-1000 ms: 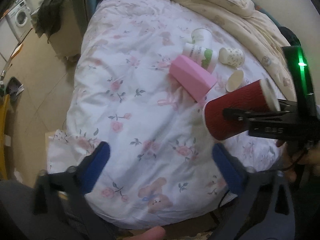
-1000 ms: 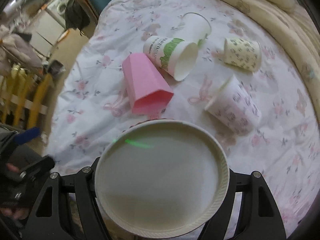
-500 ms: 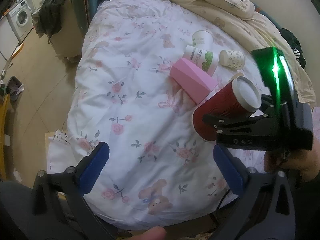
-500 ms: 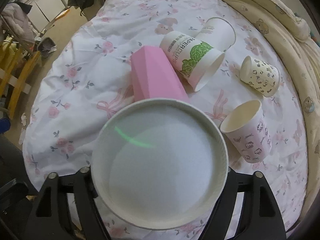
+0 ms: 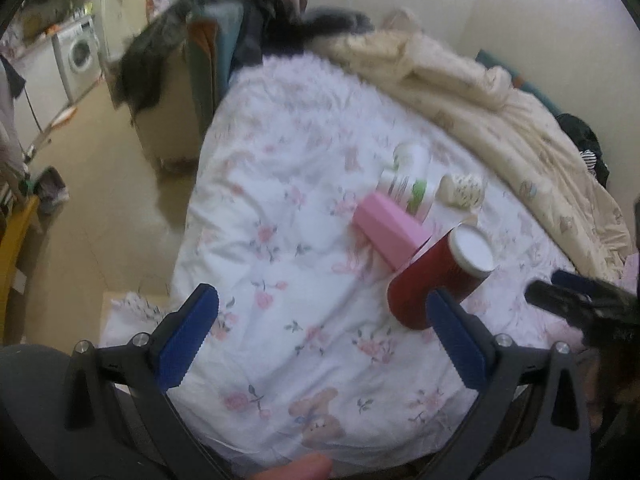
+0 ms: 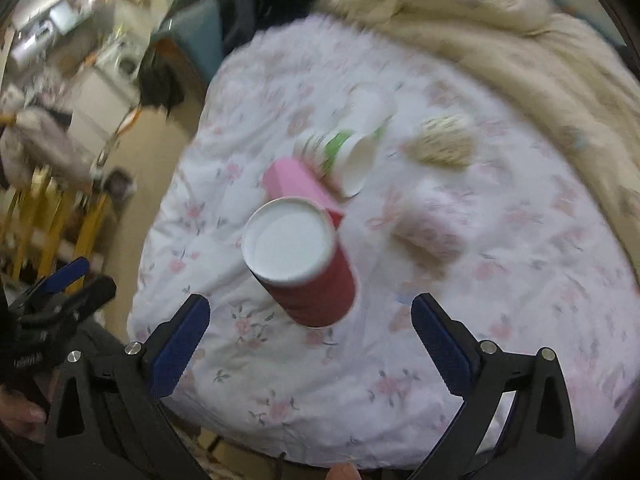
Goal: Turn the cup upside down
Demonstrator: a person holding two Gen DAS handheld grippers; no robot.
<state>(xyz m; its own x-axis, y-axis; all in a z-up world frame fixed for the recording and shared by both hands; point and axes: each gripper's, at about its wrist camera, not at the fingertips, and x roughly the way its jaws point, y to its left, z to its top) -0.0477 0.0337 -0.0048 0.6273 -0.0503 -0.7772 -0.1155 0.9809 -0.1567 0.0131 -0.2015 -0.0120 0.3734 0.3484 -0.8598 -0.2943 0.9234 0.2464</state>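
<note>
Red cup point(image 6: 304, 268) stands upside down on the floral bed point(image 6: 400, 380), white base up, touching the pink cup point(image 6: 296, 184) at its 12 o'clock. Left gripper point(image 5: 320, 344) and right gripper point(image 6: 308, 344) gape wide, empty.

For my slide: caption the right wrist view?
Red cup stands upside down on the floral quilt, right jaws open.
</note>
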